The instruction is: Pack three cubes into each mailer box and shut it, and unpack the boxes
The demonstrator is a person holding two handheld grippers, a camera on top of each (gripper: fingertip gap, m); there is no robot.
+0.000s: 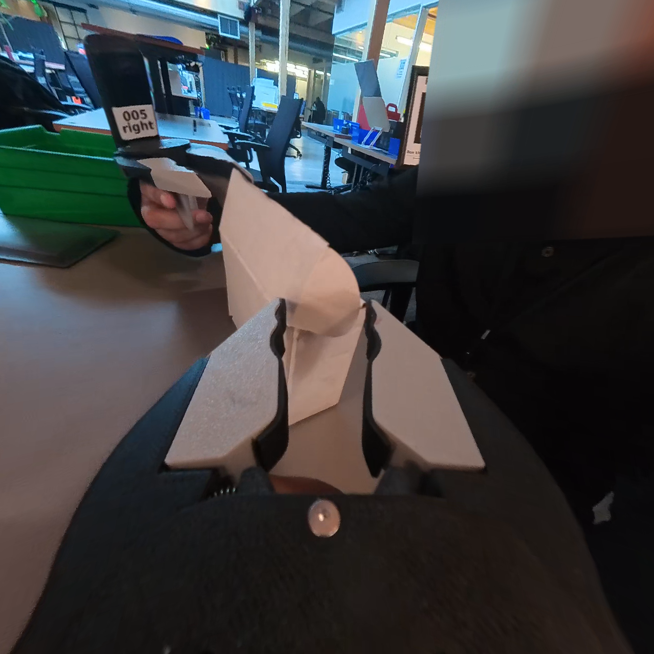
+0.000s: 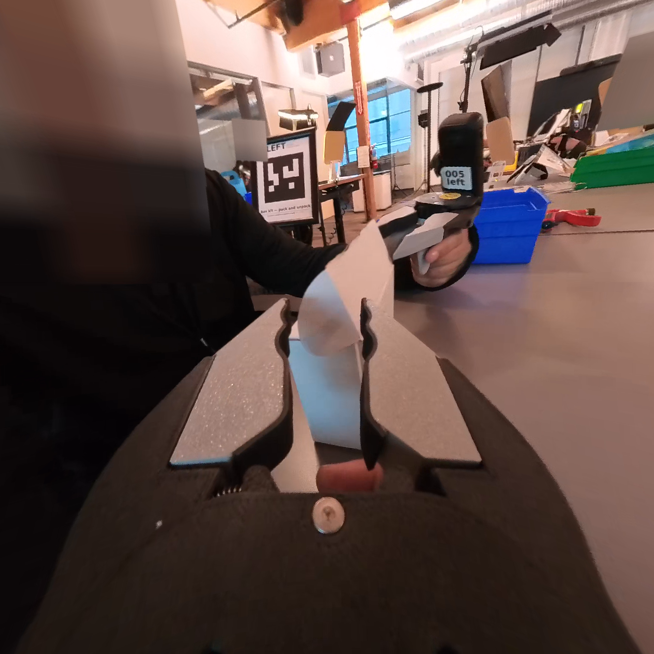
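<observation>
Holding one white mailer box (image 1: pixel 283 254), still flat and folded, both grippers lift it above the table (image 1: pixel 88 336). The left gripper (image 1: pixel 323 311) has its jaws partly closed around a curled flap at one end of the box. The right gripper (image 2: pixel 325 318) does the same at the other end; whether either truly pinches the cardboard, I cannot tell for sure. I judge that the step is the forming of the box, before any packing. The next move calls for pulling the panels apart without tearing them. Behind the box I count one mailer box, two grippers, one stack of green bins (image 1: pixel 60 177) and one stack of blue bins (image 2: pixel 509 226). No cubes are visible.
</observation>
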